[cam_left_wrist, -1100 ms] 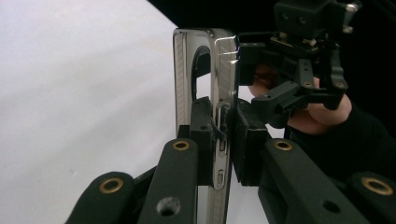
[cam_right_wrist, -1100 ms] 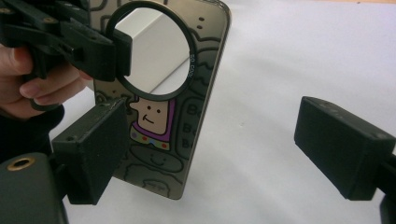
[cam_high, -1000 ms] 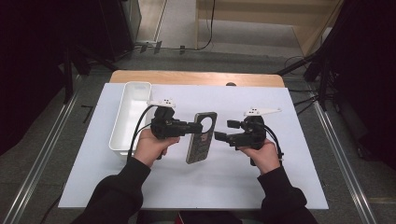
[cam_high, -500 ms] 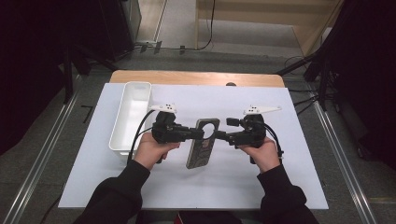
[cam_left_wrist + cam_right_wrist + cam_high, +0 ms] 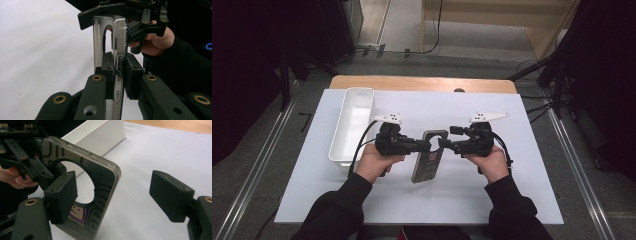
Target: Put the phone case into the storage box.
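Near the middle of the high view, a phone case [image 5: 428,162] with a large round cutout stands on edge between the two hands, its lower end apparently resting on the white tabletop [image 5: 512,190], though contact is hard to confirm. The left tool [image 5: 426,146] is clamped on it: in the left gripper view the two black pads squeeze the case's thin edge [image 5: 117,75] from both sides, which is what keeps it on edge rather than flat. That hold looks meant to present the other long edge to the right tool [image 5: 445,144], which faces it from the right of the frame. In the right gripper view its jaws stand apart, and they have just been closing; the case [image 5: 100,185] lies between them, the left pad [image 5: 62,195] close beside its face, the right pad well apart, so nothing is gripped on that side yet. A white bin [image 5: 352,125] sits at the left of the frame, perhaps where the case is bound.
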`<state>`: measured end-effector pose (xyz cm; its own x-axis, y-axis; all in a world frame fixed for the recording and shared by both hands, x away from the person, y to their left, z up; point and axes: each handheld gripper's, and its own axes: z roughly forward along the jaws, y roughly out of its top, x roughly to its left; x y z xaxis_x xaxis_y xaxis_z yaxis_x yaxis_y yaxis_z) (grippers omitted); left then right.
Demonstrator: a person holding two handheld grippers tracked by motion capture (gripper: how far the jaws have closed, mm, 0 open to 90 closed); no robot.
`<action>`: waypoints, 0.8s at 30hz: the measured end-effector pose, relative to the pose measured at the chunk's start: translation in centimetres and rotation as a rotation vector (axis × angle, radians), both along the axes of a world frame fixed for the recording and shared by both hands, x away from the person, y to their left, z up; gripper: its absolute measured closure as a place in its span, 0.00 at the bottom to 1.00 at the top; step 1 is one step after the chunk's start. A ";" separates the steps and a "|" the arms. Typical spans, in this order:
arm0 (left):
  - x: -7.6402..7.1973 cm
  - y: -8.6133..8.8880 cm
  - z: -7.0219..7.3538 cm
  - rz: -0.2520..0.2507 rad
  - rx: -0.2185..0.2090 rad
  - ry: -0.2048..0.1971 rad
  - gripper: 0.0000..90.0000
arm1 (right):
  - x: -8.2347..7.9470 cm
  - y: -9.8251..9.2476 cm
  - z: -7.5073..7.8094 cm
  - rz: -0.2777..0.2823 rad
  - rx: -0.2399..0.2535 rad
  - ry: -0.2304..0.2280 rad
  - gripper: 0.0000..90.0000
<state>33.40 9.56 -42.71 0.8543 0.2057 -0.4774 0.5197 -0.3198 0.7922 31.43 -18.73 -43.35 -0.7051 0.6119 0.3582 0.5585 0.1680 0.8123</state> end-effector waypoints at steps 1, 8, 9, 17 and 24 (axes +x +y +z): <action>0.0 0.0 0.0 -0.001 -0.005 0.000 0.89 | 0.0 0.0 0.0 0.001 -0.003 0.000 0.25; 0.0 0.1 0.1 -0.012 -0.023 -0.001 0.89 | 0.2 0.3 -0.4 0.004 0.004 0.004 0.34; 0.0 0.1 0.1 -0.015 -0.022 -0.008 0.89 | 0.2 0.3 -0.5 0.001 0.008 0.005 0.36; 0.0 0.2 0.0 -0.011 -0.026 -0.007 0.89 | 0.4 0.5 -1.2 0.029 0.044 0.029 0.51; 0.1 0.2 0.0 -0.007 -0.025 -0.021 0.89 | 0.5 0.4 -1.5 0.055 0.093 0.047 0.64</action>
<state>33.45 9.78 -42.68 0.8657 0.1879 -0.4640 0.5004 -0.3034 0.8109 31.96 -18.30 -44.89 -0.7181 0.5352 0.4449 0.5882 0.1250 0.7990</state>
